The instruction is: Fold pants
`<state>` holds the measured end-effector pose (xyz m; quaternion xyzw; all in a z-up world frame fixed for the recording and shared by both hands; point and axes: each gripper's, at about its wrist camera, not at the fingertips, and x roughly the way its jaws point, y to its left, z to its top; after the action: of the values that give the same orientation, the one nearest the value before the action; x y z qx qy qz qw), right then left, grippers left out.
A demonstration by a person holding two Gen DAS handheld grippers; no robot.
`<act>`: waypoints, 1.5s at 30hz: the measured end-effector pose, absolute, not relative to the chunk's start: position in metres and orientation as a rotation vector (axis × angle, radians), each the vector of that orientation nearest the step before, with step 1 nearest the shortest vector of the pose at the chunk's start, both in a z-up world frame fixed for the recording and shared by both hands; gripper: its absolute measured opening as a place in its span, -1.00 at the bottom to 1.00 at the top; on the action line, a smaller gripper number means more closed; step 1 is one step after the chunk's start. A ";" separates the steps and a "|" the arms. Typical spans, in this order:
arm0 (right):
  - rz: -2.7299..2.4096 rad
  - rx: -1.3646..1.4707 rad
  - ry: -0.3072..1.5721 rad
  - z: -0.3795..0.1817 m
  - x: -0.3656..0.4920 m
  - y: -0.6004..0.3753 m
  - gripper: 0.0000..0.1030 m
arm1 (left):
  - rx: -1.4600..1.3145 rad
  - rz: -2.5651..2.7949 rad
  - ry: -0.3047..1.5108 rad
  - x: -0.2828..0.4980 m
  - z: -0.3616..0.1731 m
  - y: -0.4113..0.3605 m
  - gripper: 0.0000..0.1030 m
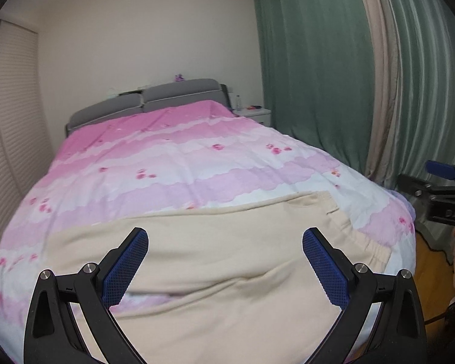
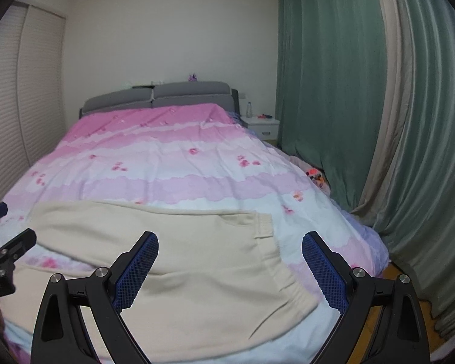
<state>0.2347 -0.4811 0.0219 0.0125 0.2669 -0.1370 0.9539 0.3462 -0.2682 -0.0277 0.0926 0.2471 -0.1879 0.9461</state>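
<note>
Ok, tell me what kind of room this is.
A bedroom, very likely: a bed with a pink floral cover and grey headboard, a white nightstand beside it, and green curtains. Cream pants lie on the bed.

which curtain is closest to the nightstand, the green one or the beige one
The green curtain: it hangs right beside the white nightstand at the head of the bed. The beige curtain hangs farther along the wall, toward the foot.
</note>
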 end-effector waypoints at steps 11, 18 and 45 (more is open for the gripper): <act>0.035 -0.124 0.707 -0.044 0.395 -0.566 0.87 | 0.174 -0.397 0.603 0.451 -0.079 -0.362 1.00; 0.144 -0.303 0.901 -0.100 0.488 -0.605 0.66 | 0.188 -0.371 0.647 0.504 -0.118 -0.397 1.00; 0.533 -0.473 1.326 -0.215 0.607 -0.610 -0.86 | 0.129 -0.321 0.712 0.565 -0.168 -0.378 1.00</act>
<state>0.6067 -0.6103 -0.2148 -0.2149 0.6021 0.2422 0.7298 0.5651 -0.3785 -0.1682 0.0629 0.3468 -0.1564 0.9227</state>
